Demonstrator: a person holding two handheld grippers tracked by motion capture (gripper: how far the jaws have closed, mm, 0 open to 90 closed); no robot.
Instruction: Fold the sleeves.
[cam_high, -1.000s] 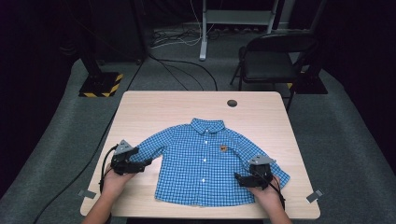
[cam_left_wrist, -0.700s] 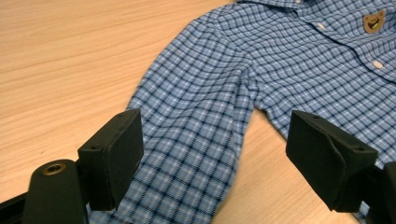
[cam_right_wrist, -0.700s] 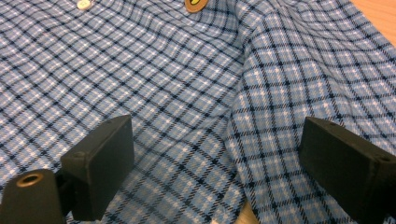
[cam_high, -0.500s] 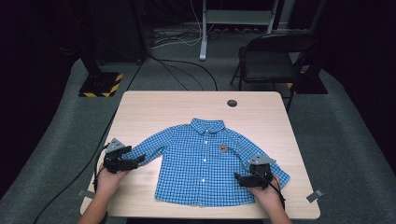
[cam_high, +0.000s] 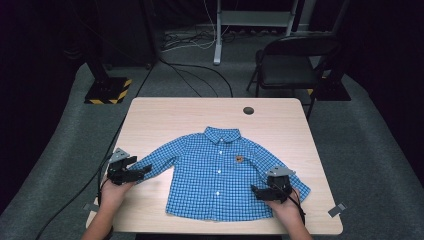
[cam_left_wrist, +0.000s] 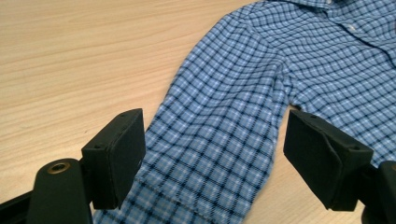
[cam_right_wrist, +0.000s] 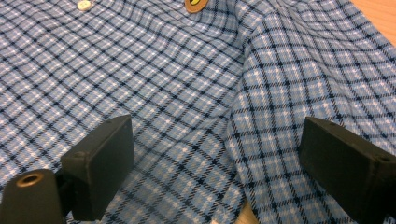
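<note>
A small blue checked shirt (cam_high: 215, 175) lies flat, front up, on the wooden table (cam_high: 165, 120), with an orange badge (cam_high: 239, 159) on its chest. Its left sleeve (cam_high: 162, 155) stretches out toward my left gripper (cam_high: 142, 169). In the left gripper view the left gripper (cam_left_wrist: 212, 140) is open, and the cuff (cam_left_wrist: 201, 186) lies between the jaws without the pads pressing it. My right gripper (cam_high: 257, 192) rests at the shirt's lower right, over the other sleeve. In its own view the right gripper (cam_right_wrist: 217, 154) is open above the sleeve (cam_right_wrist: 303, 84) and body cloth, near the badge (cam_right_wrist: 195, 3).
A round black hole (cam_high: 248, 110) sits near the table's far edge. Behind the table stand a dark chair (cam_high: 290, 65) and a stand base with yellow-black stripes (cam_high: 107, 92); cables cross the floor. A strip of tape (cam_high: 341, 209) marks the near right corner.
My left gripper has shifted a little to the left, toward the table's edge, with the sleeve end still at its jaws. The right gripper has stayed put.
</note>
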